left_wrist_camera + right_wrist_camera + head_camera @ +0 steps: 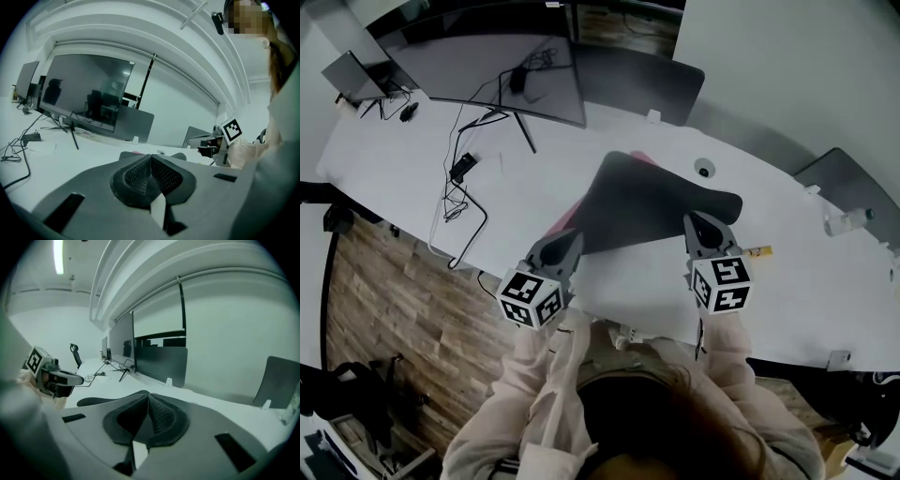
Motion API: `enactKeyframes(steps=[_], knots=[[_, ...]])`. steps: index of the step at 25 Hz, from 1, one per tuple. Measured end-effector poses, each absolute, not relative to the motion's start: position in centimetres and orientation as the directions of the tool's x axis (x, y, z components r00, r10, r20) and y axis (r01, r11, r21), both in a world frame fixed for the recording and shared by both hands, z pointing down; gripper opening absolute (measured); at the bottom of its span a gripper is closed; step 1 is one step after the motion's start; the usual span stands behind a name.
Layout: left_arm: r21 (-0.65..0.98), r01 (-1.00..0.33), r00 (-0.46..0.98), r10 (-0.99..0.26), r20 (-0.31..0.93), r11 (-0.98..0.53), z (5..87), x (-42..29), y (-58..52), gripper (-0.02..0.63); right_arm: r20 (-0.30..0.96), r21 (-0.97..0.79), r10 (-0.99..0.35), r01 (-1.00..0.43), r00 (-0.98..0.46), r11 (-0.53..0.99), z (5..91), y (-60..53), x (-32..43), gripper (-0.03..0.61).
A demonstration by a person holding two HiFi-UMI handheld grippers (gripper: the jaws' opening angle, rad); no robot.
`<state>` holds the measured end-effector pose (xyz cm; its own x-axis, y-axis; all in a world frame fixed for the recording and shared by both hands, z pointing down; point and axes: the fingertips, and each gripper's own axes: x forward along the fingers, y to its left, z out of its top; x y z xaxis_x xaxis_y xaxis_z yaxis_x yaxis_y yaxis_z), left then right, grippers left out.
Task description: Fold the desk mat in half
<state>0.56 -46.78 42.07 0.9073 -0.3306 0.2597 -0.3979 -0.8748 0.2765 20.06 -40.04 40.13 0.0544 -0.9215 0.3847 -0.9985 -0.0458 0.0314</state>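
Head view: the desk mat (642, 202) is lying mid-desk (412, 159), dark face up, with pink underside peeking out at 9 and 12 o'clock. Its curling far part is making the outline hard to read. Its near edge is running 9 to 3 o'clock between the 2 grippers, the left gripper (570, 246) at the 7 o'clock corner and the right gripper (697, 223) at the 4 o'clock corner. Bare desk is opening toward 3 o'clock; cables (464, 187) are crowding 9 o'clock.

Left gripper view: the jaws are pressing together on the mat's thin edge, hiding most of the mat (127, 155).

Right gripper view: the jaws are likewise clamping the mat's edge, with only a dark strip (91, 401) showing at 9 o'clock.
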Motion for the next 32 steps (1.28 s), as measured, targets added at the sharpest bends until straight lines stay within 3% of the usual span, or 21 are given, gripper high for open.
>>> enactKeyframes(steps=[12,32], knots=[[0.291,-0.350,0.929,-0.292,0.225,-0.890,43.2,3.9,-41.1,0.028,0.361,-0.118,-0.930,-0.986,0.069,-0.119,42.7,-32.4,20.5,0.015],[0.297,-0.371,0.923,-0.315,0.219,-0.880,43.9,4.4,-38.1,0.026,0.356,-0.131,-0.934,-0.989,0.017,-0.068,43.7,-30.9,19.7,0.015]])
